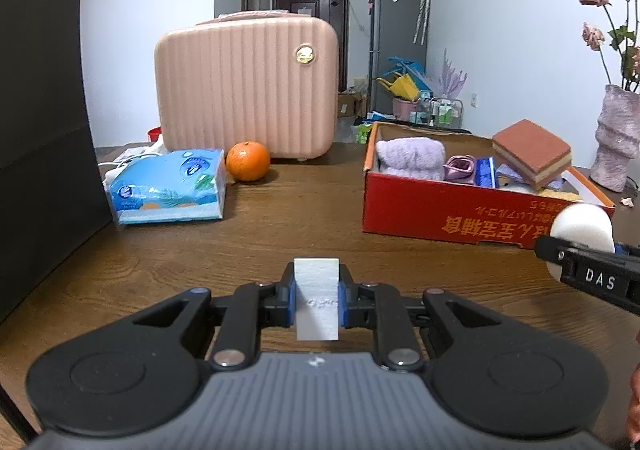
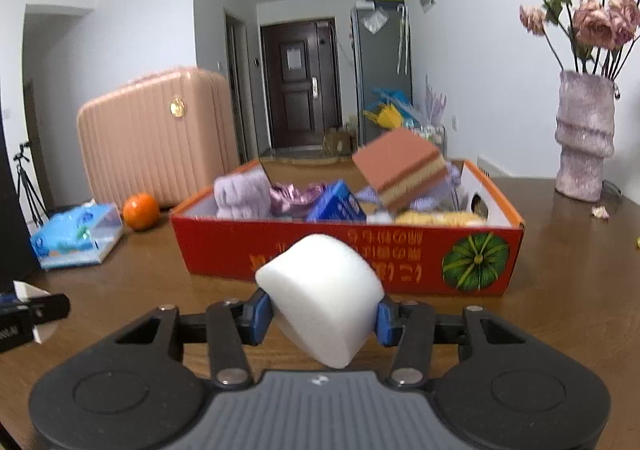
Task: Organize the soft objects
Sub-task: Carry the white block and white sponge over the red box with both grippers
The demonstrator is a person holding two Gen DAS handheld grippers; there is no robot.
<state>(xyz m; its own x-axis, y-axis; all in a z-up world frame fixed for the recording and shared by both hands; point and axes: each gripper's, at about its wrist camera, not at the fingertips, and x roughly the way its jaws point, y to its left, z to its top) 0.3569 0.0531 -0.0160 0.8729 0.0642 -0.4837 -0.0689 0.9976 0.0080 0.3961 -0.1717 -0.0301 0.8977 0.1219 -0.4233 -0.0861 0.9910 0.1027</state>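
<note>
Both tongs loaded above a brown desk [image 1: 280, 218], mid-way through sorting soft things into a red box [image 2: 348, 258]. Left tongs [image 1: 316, 300] pinched narrow on a thin white foam slab [image 1: 316, 290], held upright between the blue pads. Right tongs [image 2: 322, 314] spread wider, clamped on a rounded white sponge [image 2: 320, 290], tilted, just short of the box's near wall. Box at 1 o'clock from the left tongs, dead ahead at 12 for the right, already crowded: lilac towel [image 2: 242, 194], brown-topped layered sponge [image 2: 400, 166] perched askew. Likely next: lifting over the rim and releasing into a free gap, without toppling that perched sponge.
</note>
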